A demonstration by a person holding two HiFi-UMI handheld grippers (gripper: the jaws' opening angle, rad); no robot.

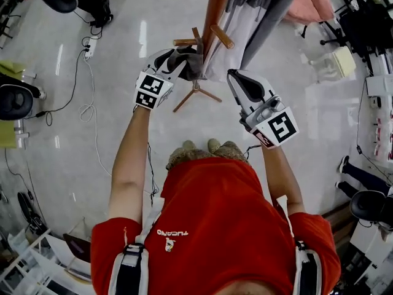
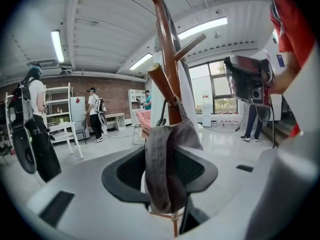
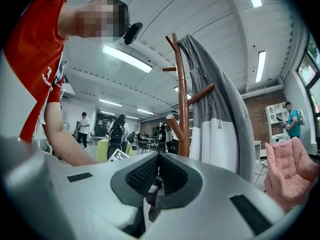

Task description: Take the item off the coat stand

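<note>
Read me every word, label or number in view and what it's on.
"TUCANO": white print on the person's red shirt, upside down in the head view.
Left marker cube and right marker cube: black-and-white square patterns only, no words.
White print on the shirt sleeve in the right gripper view: too blurred to read.

Tally, kind by kind
One wooden coat stand (image 1: 216, 8) carries two hanging things: one grey cloth (image 2: 162, 169) and one grey-and-white coat (image 3: 220, 129). Two tools: left tool (image 1: 184, 63), right tool (image 1: 239, 82). One pink padded seat (image 3: 291, 176).
</note>
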